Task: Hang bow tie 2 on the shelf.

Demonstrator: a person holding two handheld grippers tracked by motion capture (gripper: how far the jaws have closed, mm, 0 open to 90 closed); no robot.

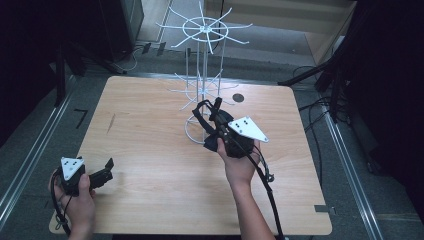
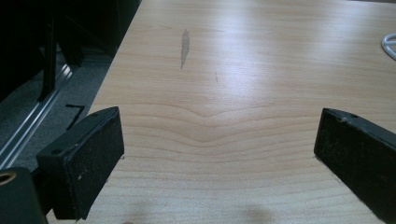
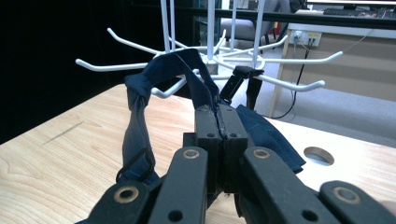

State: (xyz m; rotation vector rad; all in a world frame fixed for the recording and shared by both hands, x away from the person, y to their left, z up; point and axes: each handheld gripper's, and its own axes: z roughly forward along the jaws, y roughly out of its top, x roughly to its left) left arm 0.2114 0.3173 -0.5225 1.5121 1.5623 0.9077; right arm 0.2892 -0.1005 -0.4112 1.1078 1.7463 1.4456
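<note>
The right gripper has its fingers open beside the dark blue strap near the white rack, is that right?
Not quite: the right gripper has its fingers shut on the dark blue strap near the white rack, as the right gripper view shows.

Your table (image 1: 150, 150) pale wood with soft sheen, rack (image 1: 202, 32) glossy white coated wire, strap (image 3: 135, 112) matt navy cloth, jaws matt black plastic.
</note>
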